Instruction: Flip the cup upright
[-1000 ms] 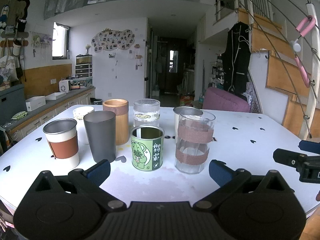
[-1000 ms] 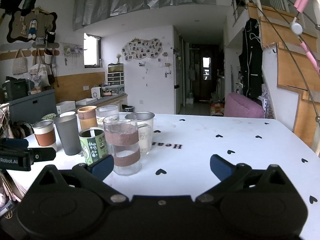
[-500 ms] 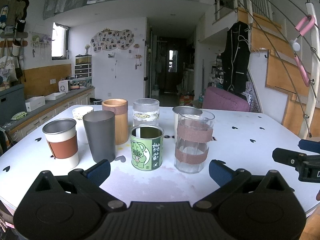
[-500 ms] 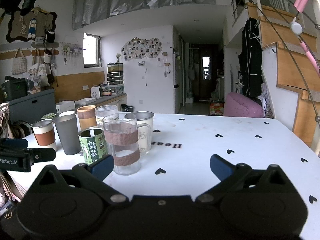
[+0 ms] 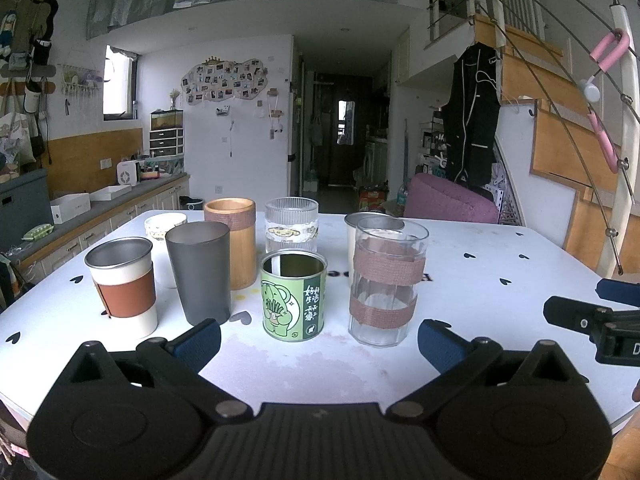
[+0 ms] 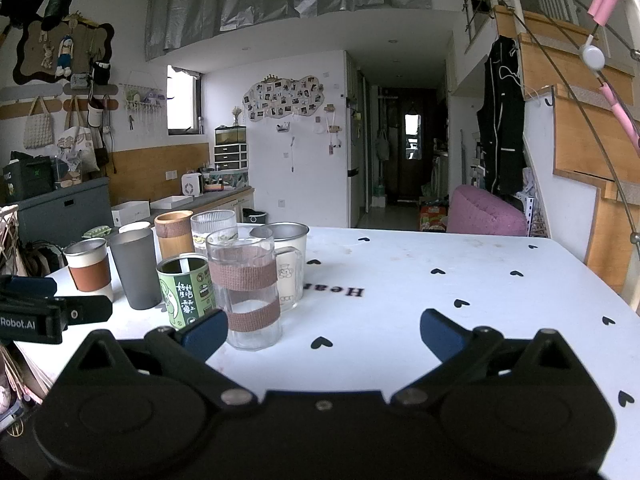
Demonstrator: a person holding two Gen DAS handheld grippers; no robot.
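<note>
standing upright, mouth up, green cup (image 5: 292, 296), between both empty gripper tips

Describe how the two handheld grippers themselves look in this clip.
Both match: the left gripper and right gripper have matte black ribbed bodies, angular black linkage arms with silver pivot pins, and dark blue finger pads. White "Robot.AI" lettering marks the left one's side. No cables or sleeves visible.

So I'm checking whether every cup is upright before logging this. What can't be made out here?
- Small white cup: left wrist view, body hidden by the dark grey tumbler; right wrist view shows only its rim.
- Steel mug with white body: left wrist view, mostly behind the clear glass with brown bands.
- Black printed lettering on the white table: partly covered by cups in both views.
</note>
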